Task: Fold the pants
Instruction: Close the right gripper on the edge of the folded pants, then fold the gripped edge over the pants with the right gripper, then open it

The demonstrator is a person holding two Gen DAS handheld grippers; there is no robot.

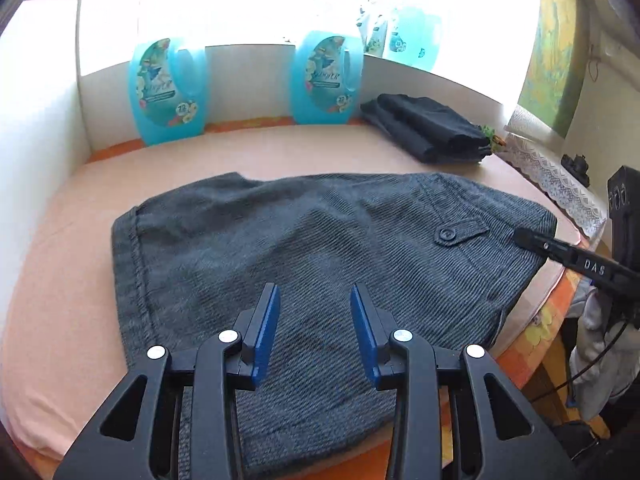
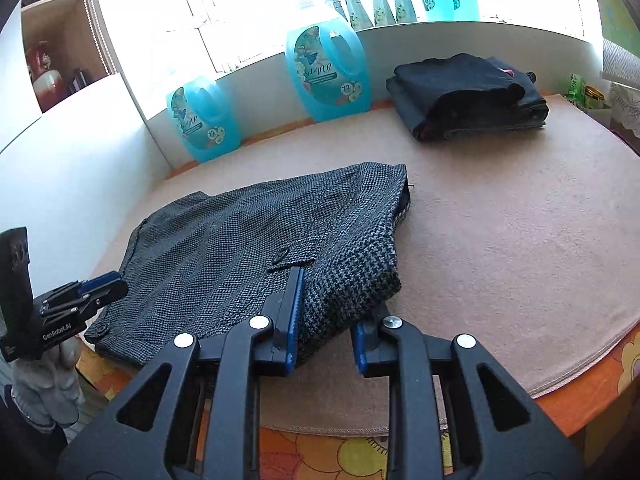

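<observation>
The grey pants lie folded into a compact block on the peach mat, their long axis running side to side across both grippers' line of sight. The left gripper hovers over the near edge of the cloth with its blue fingers spread wide and nothing between them; the fabric stretches out ahead of and under those fingers, with the stitched hem off to their left. The right gripper is at the opposite end: a thick bulge of the folded cloth sits between its fingers, which stand fairly wide, and whether they actually pinch it I cannot tell. The button tab lies just ahead of its left finger. So the right gripper is the nearer one to a hold, and any further fold would probably carry that end across toward the left gripper.

Beyond the fingers, well apart from the pants, a stack of dark folded clothes sits by the far wall. Two blue detergent jugs stand there too, closed, their contents only dimly visible.
</observation>
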